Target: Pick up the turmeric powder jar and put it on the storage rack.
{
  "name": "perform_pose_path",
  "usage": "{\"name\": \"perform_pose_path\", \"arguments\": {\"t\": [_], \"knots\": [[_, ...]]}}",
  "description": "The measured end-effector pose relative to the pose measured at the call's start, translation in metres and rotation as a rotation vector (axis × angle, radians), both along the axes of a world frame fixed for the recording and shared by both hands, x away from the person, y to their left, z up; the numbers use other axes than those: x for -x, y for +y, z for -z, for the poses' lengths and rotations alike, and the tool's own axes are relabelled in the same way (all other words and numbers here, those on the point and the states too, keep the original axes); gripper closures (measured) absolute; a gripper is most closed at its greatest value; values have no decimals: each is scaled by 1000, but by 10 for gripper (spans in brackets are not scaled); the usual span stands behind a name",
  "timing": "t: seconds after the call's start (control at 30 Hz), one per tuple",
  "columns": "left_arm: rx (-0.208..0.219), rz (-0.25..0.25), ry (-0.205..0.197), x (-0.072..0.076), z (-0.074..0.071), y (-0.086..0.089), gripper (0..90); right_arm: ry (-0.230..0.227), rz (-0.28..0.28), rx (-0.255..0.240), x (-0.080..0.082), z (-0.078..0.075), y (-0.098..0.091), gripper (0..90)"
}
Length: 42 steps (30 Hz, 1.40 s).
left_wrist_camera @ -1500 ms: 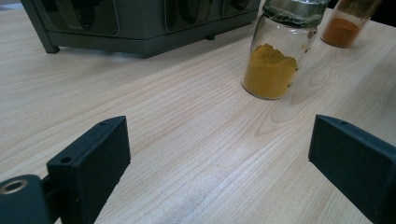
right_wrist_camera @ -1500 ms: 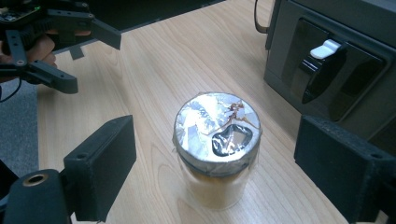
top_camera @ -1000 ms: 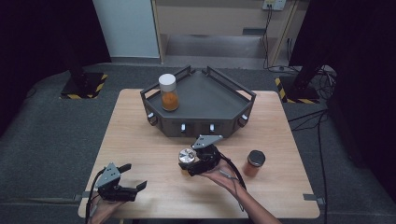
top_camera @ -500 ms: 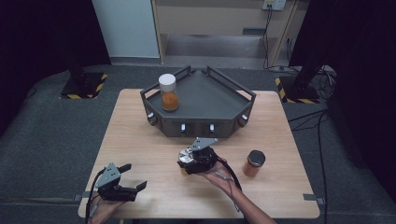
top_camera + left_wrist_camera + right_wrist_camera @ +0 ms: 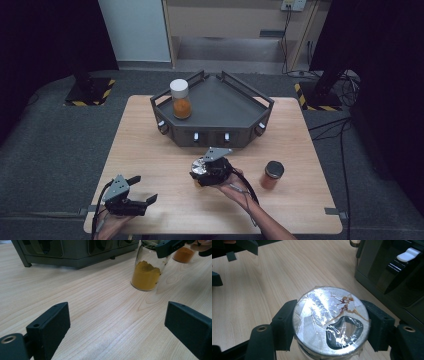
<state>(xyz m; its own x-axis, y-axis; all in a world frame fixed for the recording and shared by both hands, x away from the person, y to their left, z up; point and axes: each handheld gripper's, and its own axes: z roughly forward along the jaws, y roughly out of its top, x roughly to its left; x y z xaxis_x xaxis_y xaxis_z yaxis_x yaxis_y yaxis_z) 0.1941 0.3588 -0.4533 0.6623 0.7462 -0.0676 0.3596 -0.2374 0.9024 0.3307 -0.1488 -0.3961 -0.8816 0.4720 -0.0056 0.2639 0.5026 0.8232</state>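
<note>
My right claw [image 5: 331, 326] has just closed and now pinches the shiny lid of the yellow powder jar [image 5: 145, 276] on the bench [image 5: 150, 150], while my left claw [image 5: 117, 332] stays spread wide

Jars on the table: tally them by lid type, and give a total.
White-capped glass jar of orange powder, standing on the grey tray: 1
Foil-sealed glass jar of yellow powder, gripped by the right hand-held gripper: 1
Dark-lidded glass jar of orange powder, on the wooden table: 1
Total: 3
</note>
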Motion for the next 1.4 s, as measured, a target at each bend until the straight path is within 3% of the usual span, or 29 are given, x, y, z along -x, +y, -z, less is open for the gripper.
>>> {"name": "perform_pose_path", "arguments": {"t": [0.77,1.2,1.4], "knots": [[-6,-2,3,-1,0,-1,54,-5,19,-1,-4,-35,-14,346],[-12,-4,6,-1,-1,-2,55,-24,59,-25,-11,-71,-22,346],[-18,-5,5,0,-1,-3,56,-28,90,-43,-17,-95,-25,346]]}}
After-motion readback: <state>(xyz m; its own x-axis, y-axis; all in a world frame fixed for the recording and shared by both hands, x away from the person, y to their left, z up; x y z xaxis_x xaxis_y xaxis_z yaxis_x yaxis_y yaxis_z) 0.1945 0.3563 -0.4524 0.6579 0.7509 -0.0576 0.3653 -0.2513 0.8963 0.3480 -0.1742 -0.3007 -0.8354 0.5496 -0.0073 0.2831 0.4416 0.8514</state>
